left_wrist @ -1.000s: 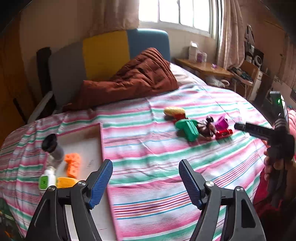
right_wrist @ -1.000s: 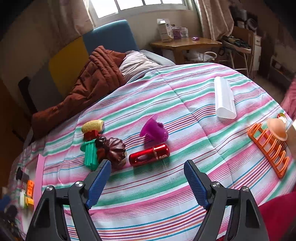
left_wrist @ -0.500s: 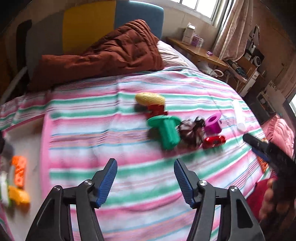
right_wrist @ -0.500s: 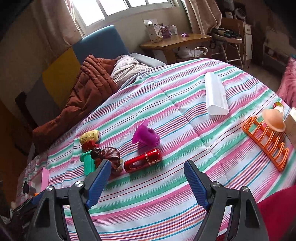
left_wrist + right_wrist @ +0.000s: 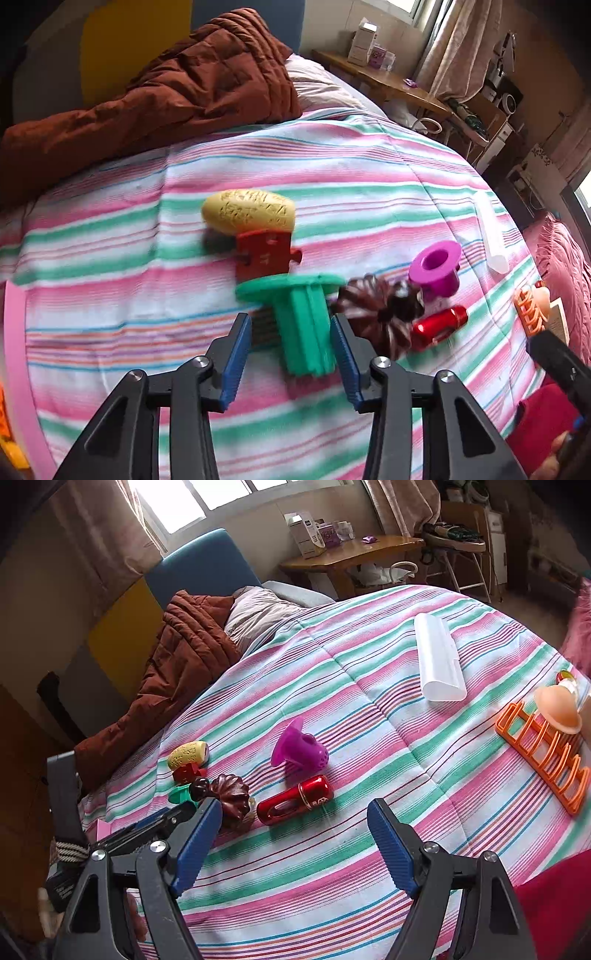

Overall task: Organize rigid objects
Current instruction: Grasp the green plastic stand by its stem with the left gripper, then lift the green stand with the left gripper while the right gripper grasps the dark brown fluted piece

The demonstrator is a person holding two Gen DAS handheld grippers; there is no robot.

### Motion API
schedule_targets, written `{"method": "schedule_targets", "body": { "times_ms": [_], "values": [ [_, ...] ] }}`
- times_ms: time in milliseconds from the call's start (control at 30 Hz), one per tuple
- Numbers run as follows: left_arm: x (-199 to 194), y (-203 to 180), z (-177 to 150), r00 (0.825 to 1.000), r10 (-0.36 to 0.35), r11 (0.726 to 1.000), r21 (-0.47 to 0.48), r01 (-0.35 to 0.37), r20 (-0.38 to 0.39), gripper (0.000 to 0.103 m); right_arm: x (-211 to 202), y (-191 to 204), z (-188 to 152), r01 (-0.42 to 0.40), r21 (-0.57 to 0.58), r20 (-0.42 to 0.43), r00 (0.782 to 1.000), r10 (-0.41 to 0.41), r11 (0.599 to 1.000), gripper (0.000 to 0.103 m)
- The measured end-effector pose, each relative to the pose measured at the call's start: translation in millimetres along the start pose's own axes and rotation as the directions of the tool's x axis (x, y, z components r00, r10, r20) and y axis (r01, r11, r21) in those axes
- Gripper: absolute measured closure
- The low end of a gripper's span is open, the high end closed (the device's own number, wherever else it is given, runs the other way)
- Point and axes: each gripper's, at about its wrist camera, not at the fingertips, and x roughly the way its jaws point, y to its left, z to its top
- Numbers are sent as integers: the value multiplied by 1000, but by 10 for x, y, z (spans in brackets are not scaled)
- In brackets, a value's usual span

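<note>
A green T-shaped plastic piece (image 5: 304, 325) lies on the striped bedspread (image 5: 110, 258), its stem between the fingers of my left gripper (image 5: 291, 321). The jaws are closing; the right pad is at the stem and a gap remains at the left pad. Around it lie a red puzzle piece (image 5: 264, 256), a yellow oval (image 5: 247, 212), a brown fluted mould (image 5: 373, 314), a purple funnel (image 5: 436, 269) and a red cylinder (image 5: 439, 325). My right gripper (image 5: 295, 806) hovers open and empty just short of the red cylinder (image 5: 295, 805).
A white case (image 5: 437, 668) and an orange rack (image 5: 543, 753) with a peach cup (image 5: 557, 709) lie to the right. A brown quilt (image 5: 166, 92) is piled at the bed's head. A pink tray edge (image 5: 14, 332) shows at far left.
My left gripper swung away from the pink tray to the toy cluster, dropped lower, and its jaws narrowed around the green piece. The right gripper stayed almost still.
</note>
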Motion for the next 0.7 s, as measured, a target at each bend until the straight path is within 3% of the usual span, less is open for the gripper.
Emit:
{"method": "schedule_targets", "body": {
  "times_ms": [33, 167, 200, 500, 567, 700],
  "values": [
    [34, -7, 26, 1000, 9, 1000, 2, -9, 6, 66, -1, 2, -2, 3, -2, 2, 1000, -3, 1000, 21],
    [238, 23, 38, 999, 19, 1000, 2, -19, -38, 67, 20, -1, -7, 11, -7, -4, 1000, -11, 1000, 21],
    [276, 52, 13, 999, 23, 1000, -1, -23, -41, 72, 23, -2, -7, 13, -8, -4, 1000, -13, 1000, 21],
    [12, 277, -360, 999, 49, 999, 9, -49, -7, 73, 42, -45, -6, 32, -10, -9, 999, -32, 999, 24],
    [-79, 338, -472, 999, 36, 999, 11, -36, -16, 73, 62, -36, -20, 28, -16, -22, 999, -28, 999, 32],
    [-303, 436, -695, 996, 85, 996, 9, -85, 21, 73, 117, 82, -76, 31, -82, -44, 998, -35, 996, 44]
  ]
}}
